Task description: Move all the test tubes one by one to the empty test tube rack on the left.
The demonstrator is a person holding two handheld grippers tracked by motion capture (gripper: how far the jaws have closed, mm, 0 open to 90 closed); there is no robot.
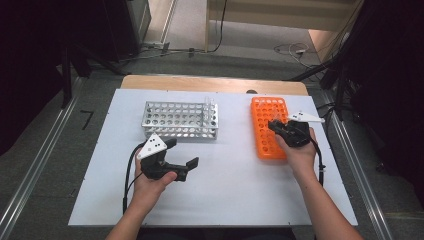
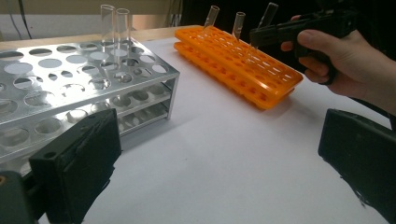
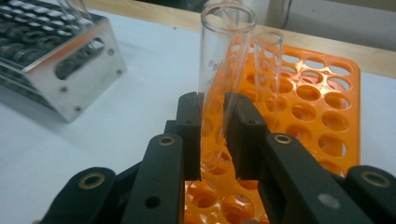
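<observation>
Gripping 1 glass test tube [image 3: 224,60] seated in the orange rack [image 3: 327,116], the right gripper [image 3: 214,135] should lift straight up; the left gripper [image 2: 210,163] waits, jaws spread wide.

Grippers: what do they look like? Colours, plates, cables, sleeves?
Both are black pistol-shaped tools. The left gripper and the right gripper each carry a white three-cornered plate with dark dots on top and trail a black cable. Jaws are flat black blocks. Forearms are bare, no sleeves in view.

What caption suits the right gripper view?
Right gripper shut on a clear test tube above the orange rack.
</observation>
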